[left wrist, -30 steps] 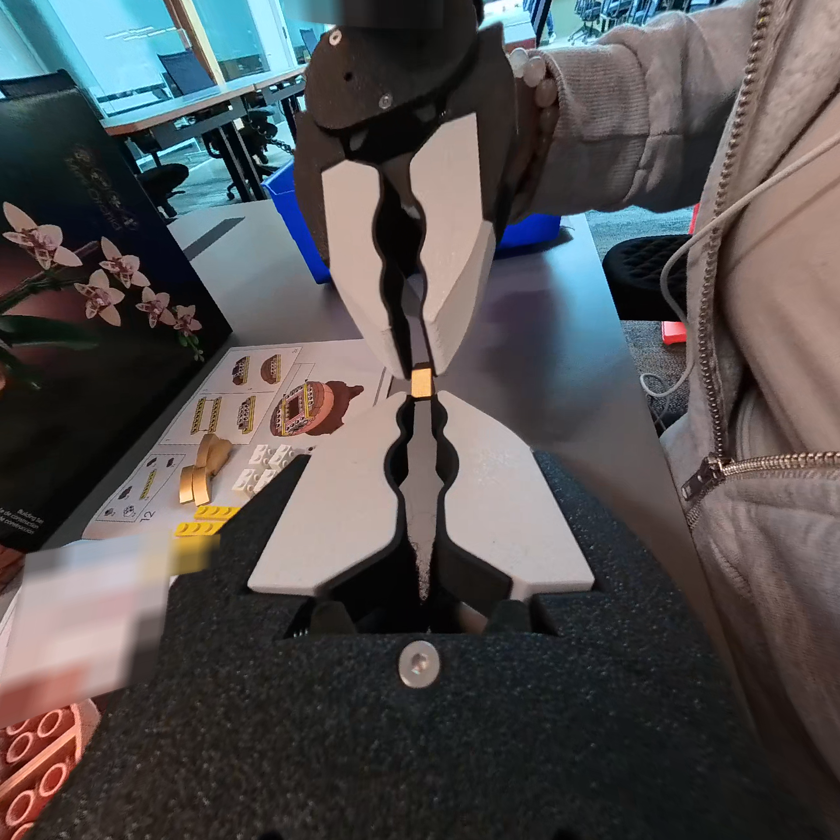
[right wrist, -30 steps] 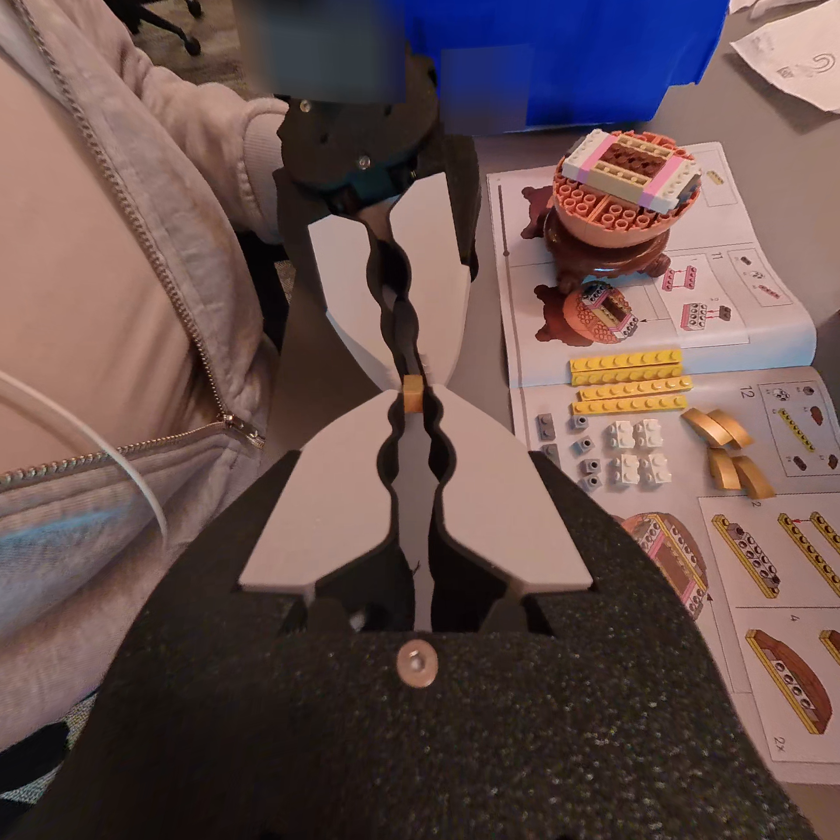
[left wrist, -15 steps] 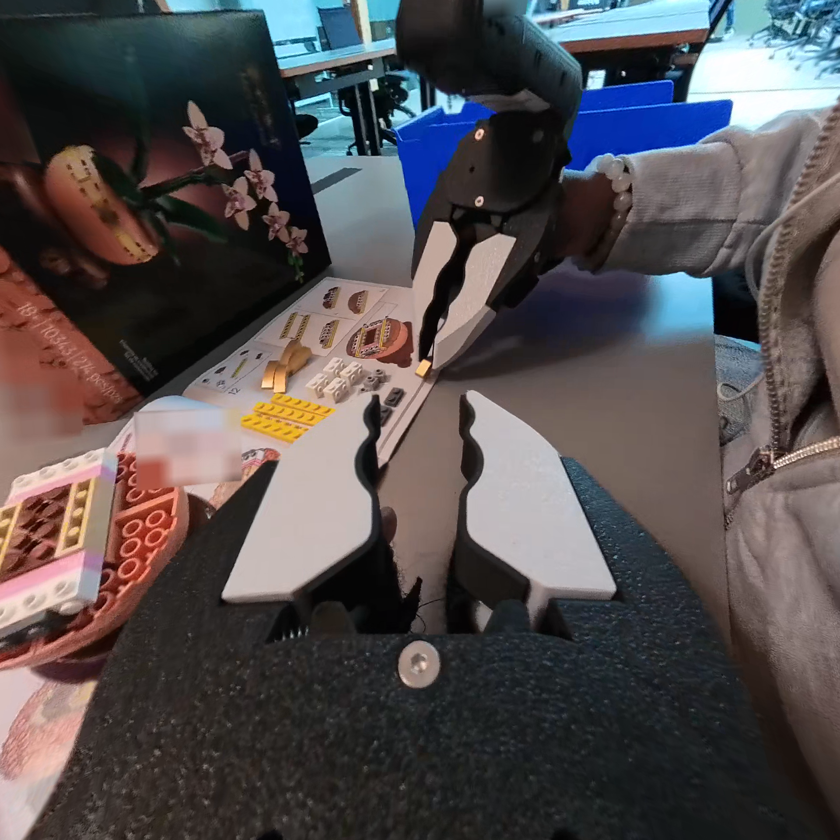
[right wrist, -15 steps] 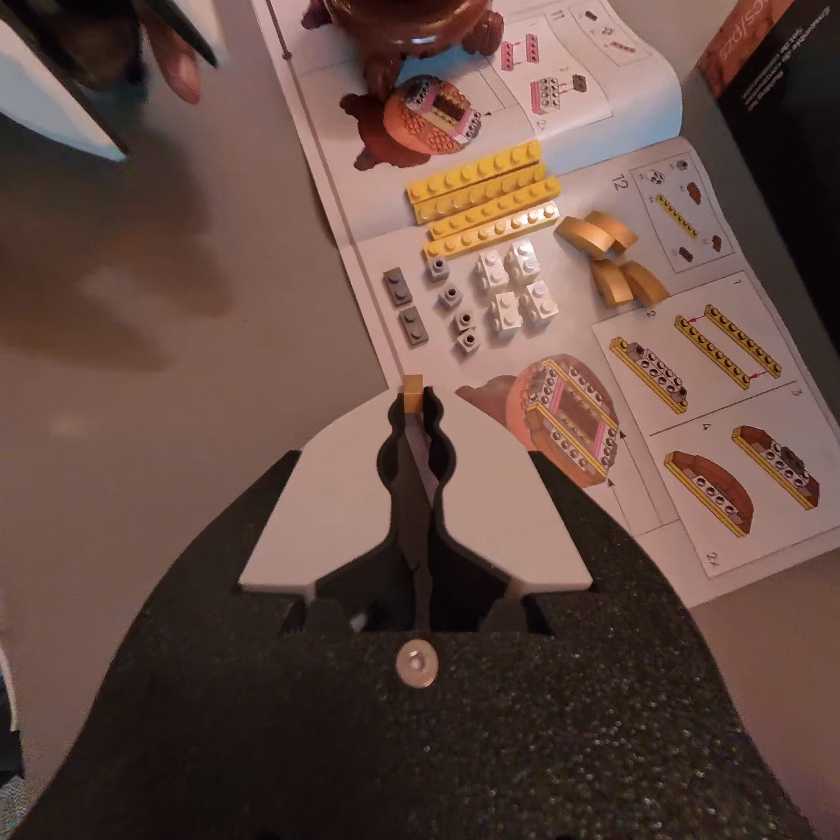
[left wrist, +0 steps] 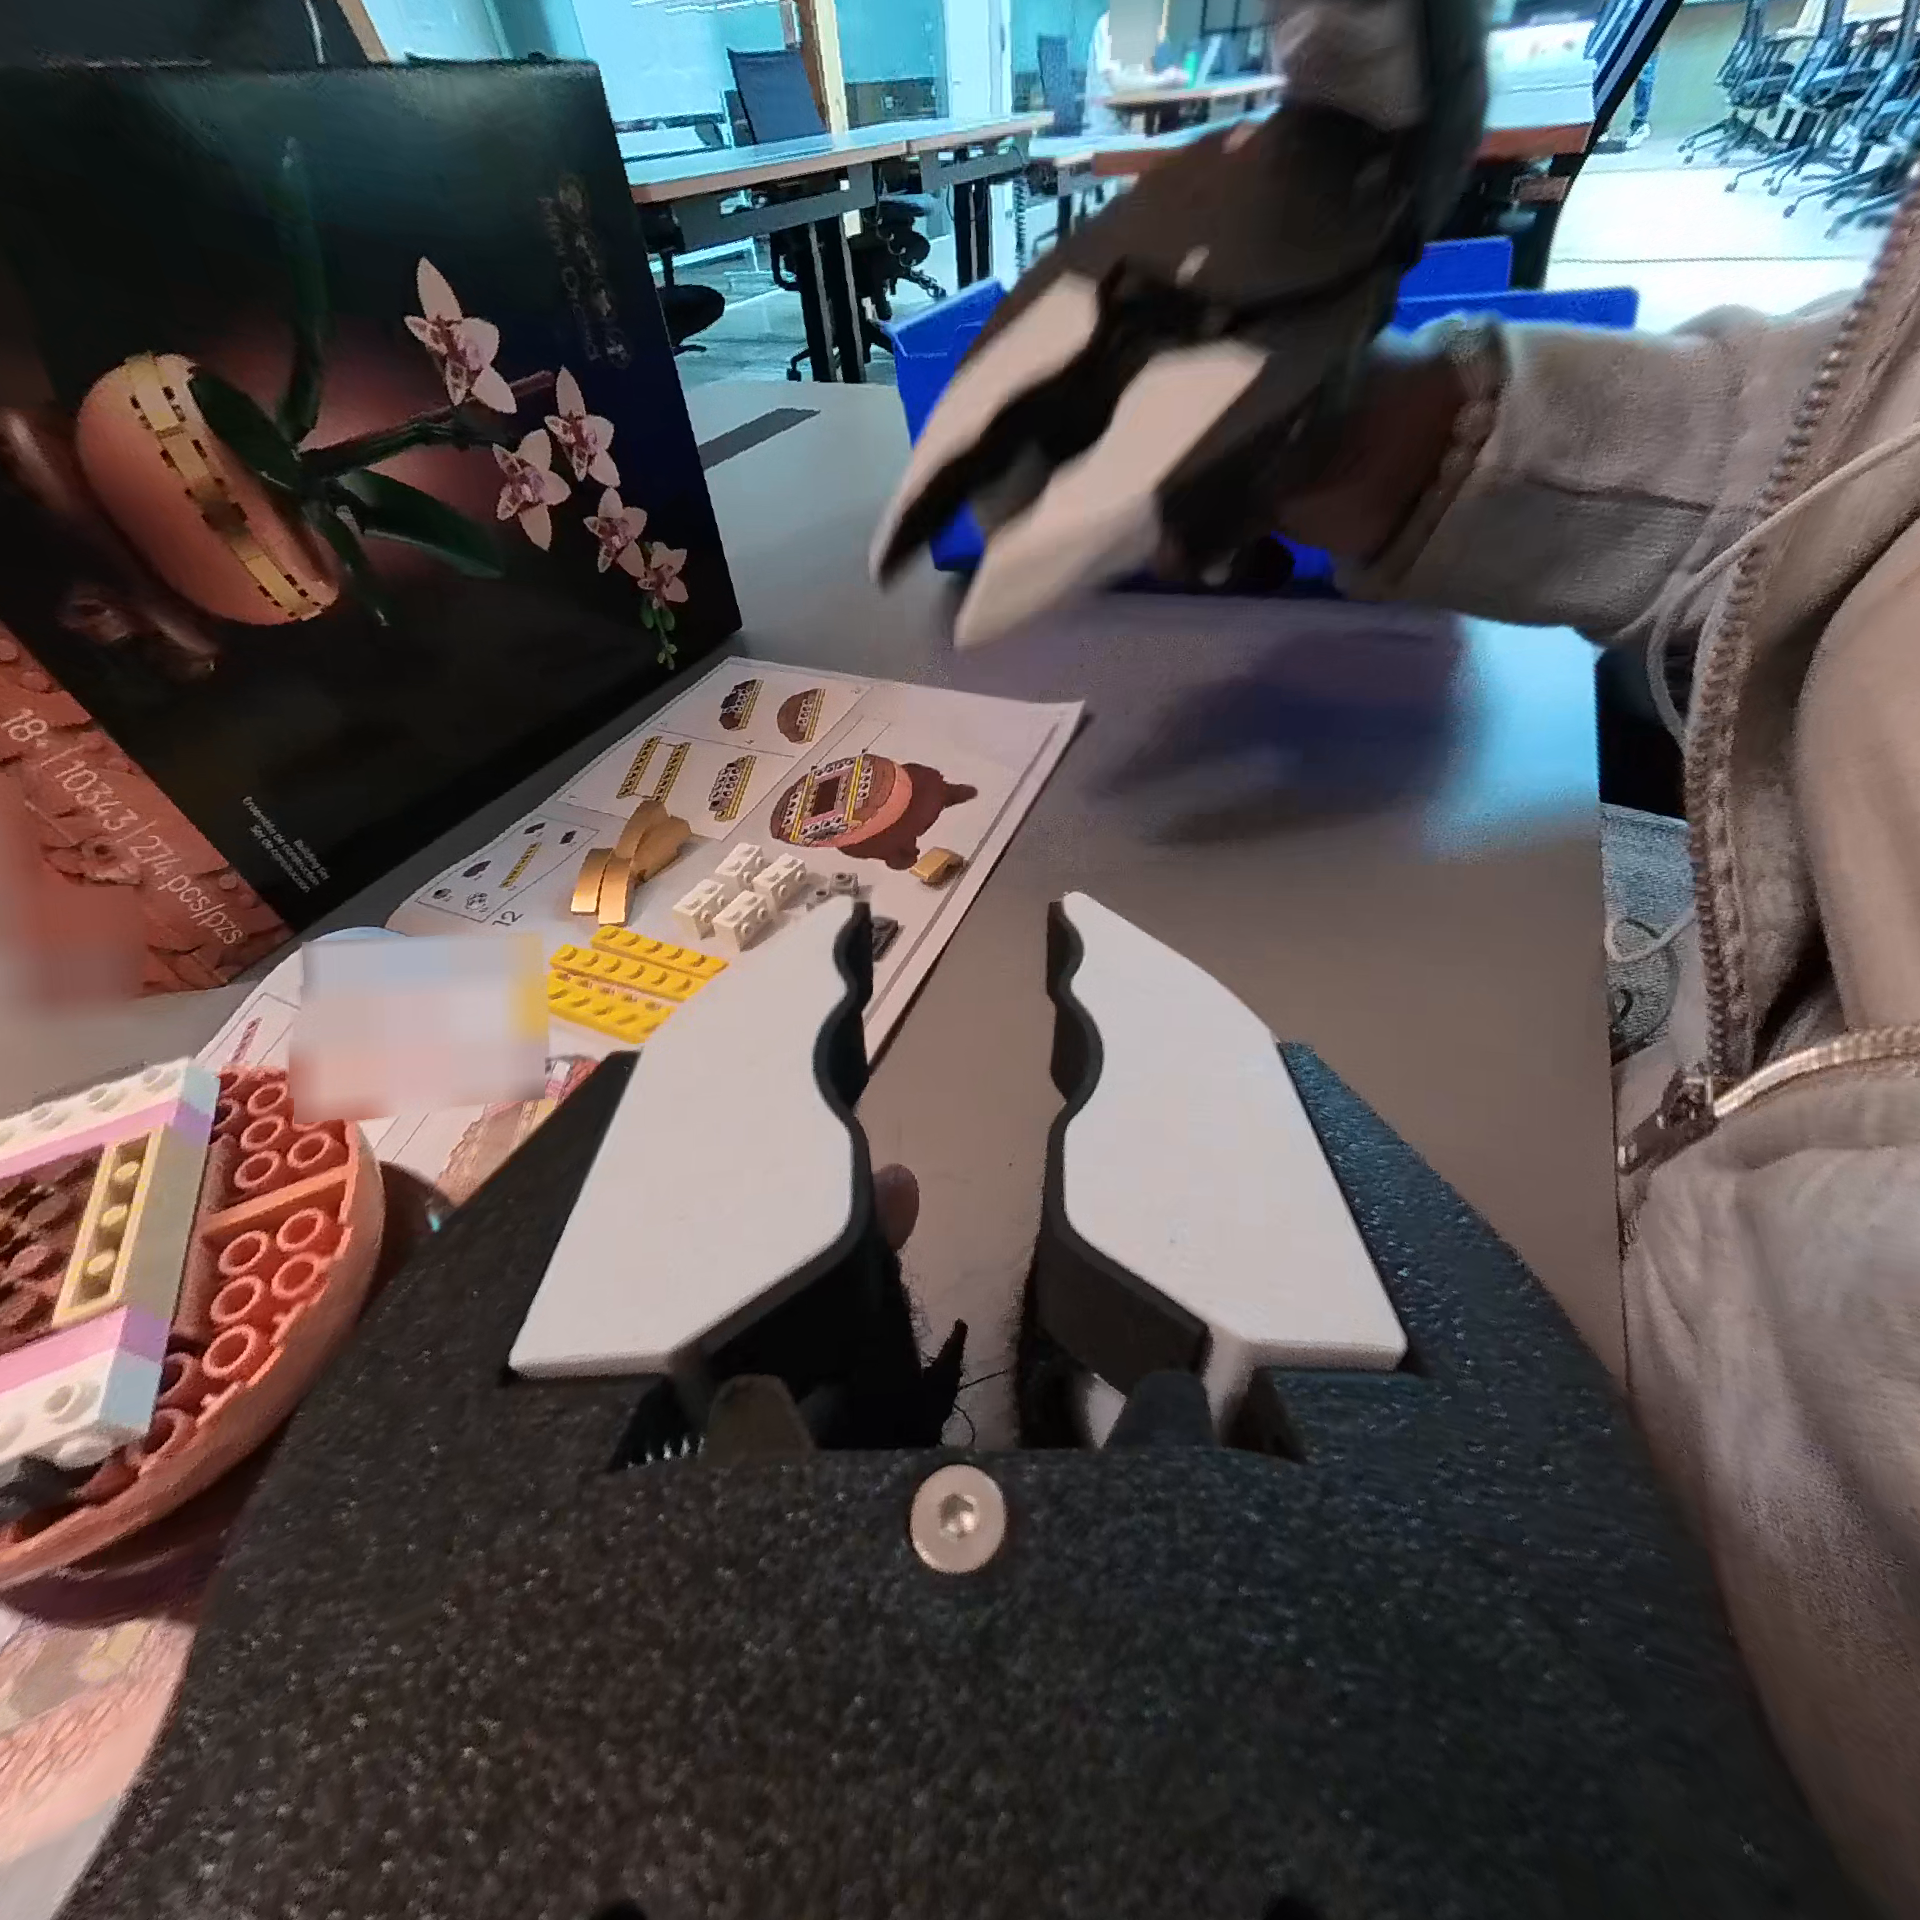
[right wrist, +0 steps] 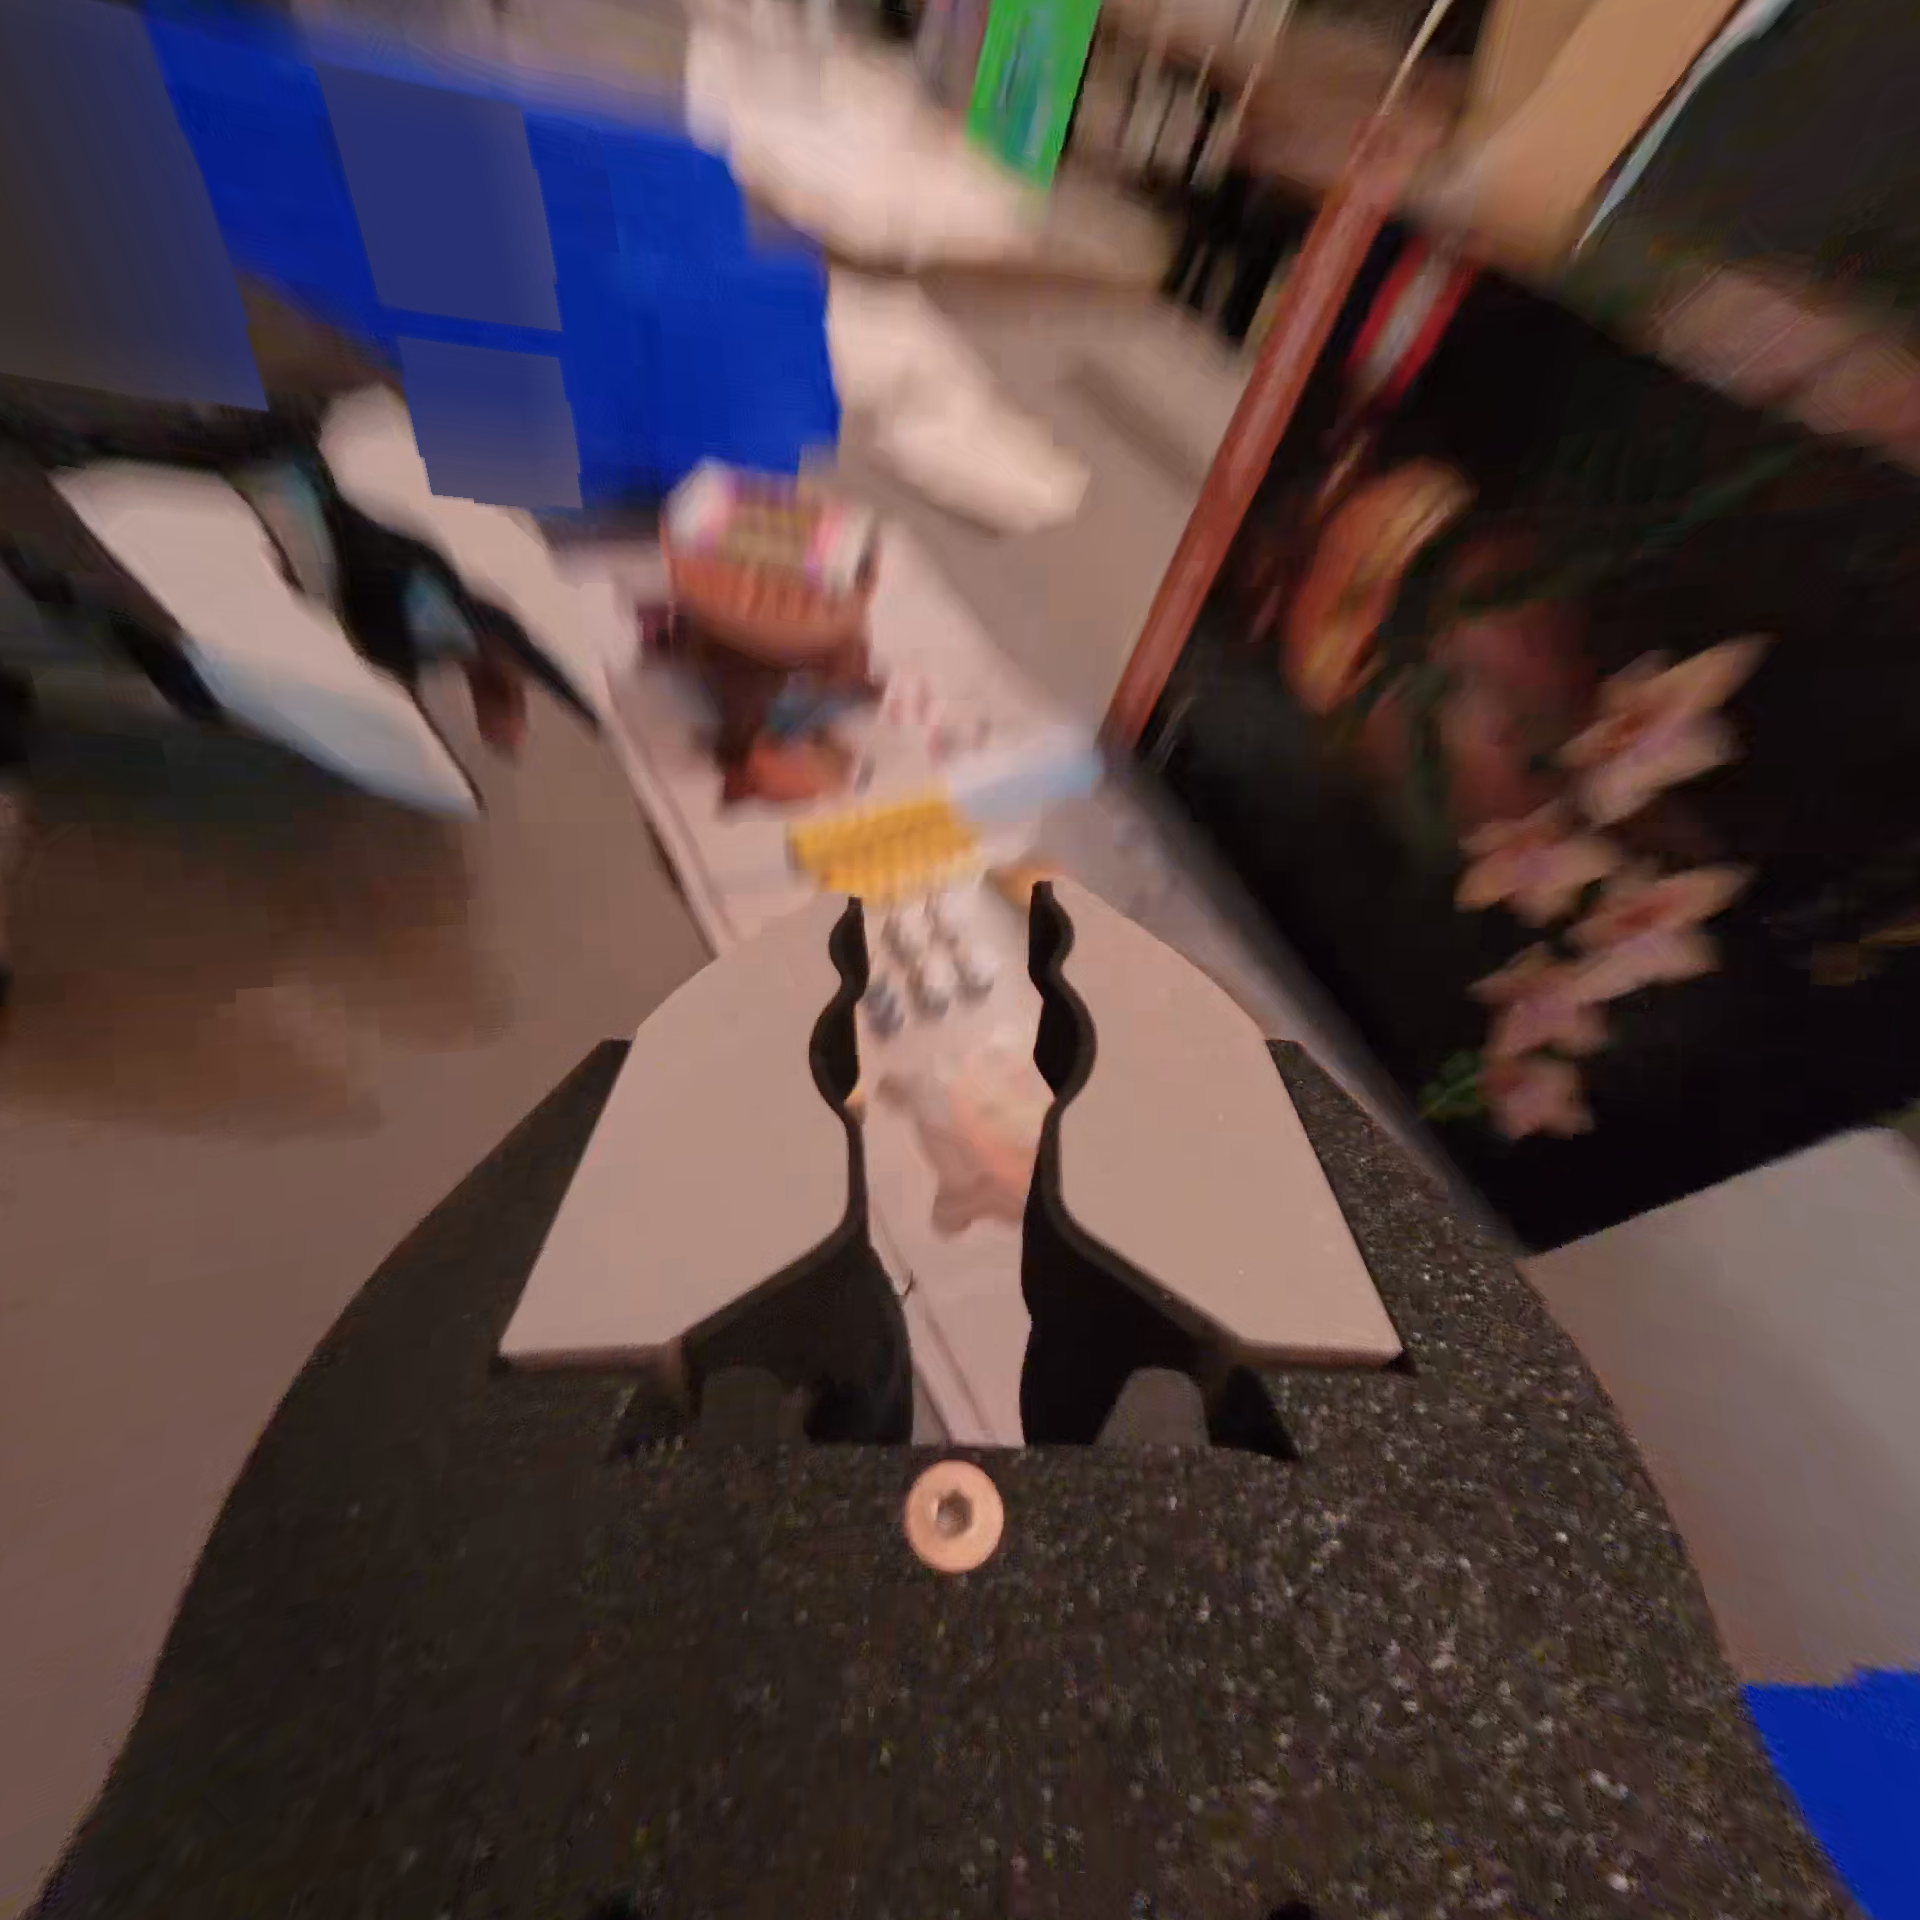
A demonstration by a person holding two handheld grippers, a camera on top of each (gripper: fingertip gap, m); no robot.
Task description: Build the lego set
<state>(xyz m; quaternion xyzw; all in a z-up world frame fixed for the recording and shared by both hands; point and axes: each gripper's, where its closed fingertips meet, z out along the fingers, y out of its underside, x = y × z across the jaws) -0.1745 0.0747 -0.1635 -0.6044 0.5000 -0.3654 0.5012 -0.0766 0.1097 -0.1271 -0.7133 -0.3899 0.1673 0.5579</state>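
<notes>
Leftmost in the left wrist view, a partly built pink pot model [left wrist: 156,1278] with a white, pink and tan frame on top is seen at the picture's edge, on the desk [left wrist: 1299,935]. Behind it the dark set box [left wrist: 343,468], printed with orchids, is stood upright. Just right of the box, an instruction booklet [left wrist: 997,748] is laid open, and loose parts are spread on it: yellow plates [left wrist: 623,977], gold curved pieces [left wrist: 623,862], white bricks [left wrist: 738,894], small grey pieces [left wrist: 842,885] and one small gold piece [left wrist: 935,864] lying apart near the booklet's right edge. The left tongs [left wrist: 954,914] are held open above the desk, nothing between the jaws. Farther right and higher, the right tongs [left wrist: 935,582] are seen blurred, parted and empty, held by a hand in a grey sleeve [left wrist: 1621,468]. In the right wrist view the right tongs [right wrist: 943,904] are likewise spread with nothing gripped; beyond them the yellow plates [right wrist: 883,847] are only smeared, and the box [right wrist: 1558,727] is seen at right.
</notes>
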